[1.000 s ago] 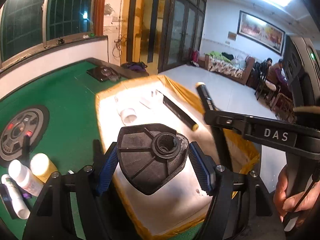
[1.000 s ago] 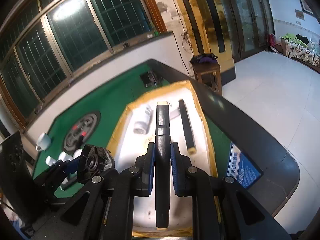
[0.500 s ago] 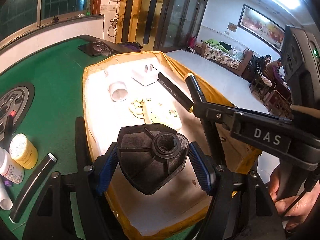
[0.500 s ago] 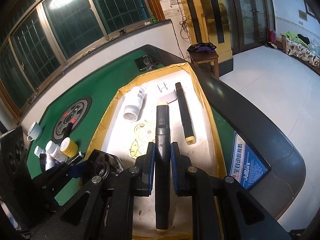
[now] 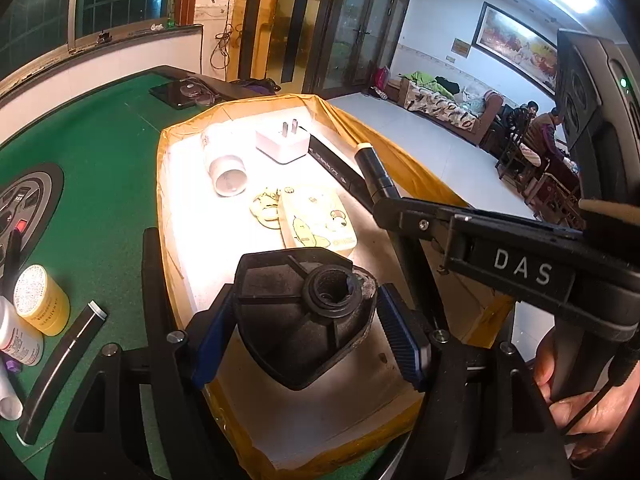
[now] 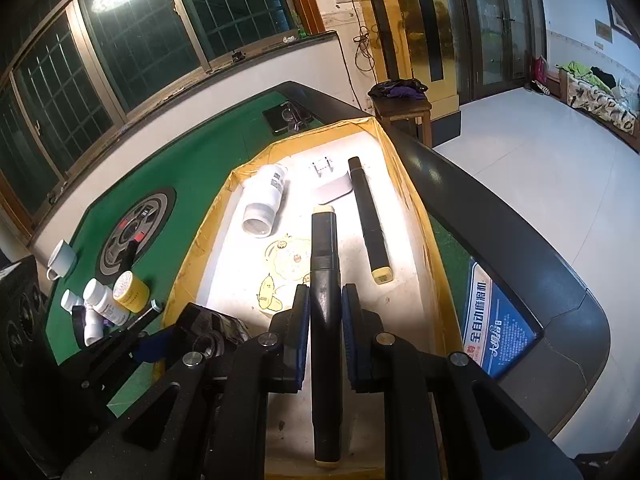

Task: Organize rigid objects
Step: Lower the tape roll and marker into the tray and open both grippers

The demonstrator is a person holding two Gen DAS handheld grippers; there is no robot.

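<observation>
Both my tongs over the yellow-rimmed tray (image 6: 404,168), which lies on the green table (image 5: 100,168) and serves here as the landmark.

(a) My left gripper (image 5: 304,328) is spread wide around a black plastic base (image 5: 300,312) with a threaded hub; its blue pads (image 5: 400,336) stand at the part's two flanks and it sits between them above the tray's near end. I judge it held.

(b) My right gripper (image 6: 325,316) is nearly closed, clamped on a black marker (image 6: 325,304) with cream end caps. The marker points along the tray's length, over its middle.

(c) Already inside the tray: a white bottle (image 6: 266,200) on its side toward the far left corner; a white plug adapter (image 5: 283,143) at the far end; a second black marker (image 6: 370,220) along the right wall; a yellow cartoon-printed case (image 5: 316,216) with a keyring charm (image 5: 266,208) near the centre.

(d) Outside the tray, on the table to its left: a yellow-capped jar (image 5: 40,304), white pill bottles (image 6: 102,300), a black tube (image 5: 60,368), a white cup (image 6: 62,258).

Progress, as I judge it: roughly half done. Five items rest in the tray and two more are in hand above it, not yet set down. The cluster left of the tray remains to be fetched, if it belongs to the sort. Free floor in the tray lies mostly at its near end.
</observation>
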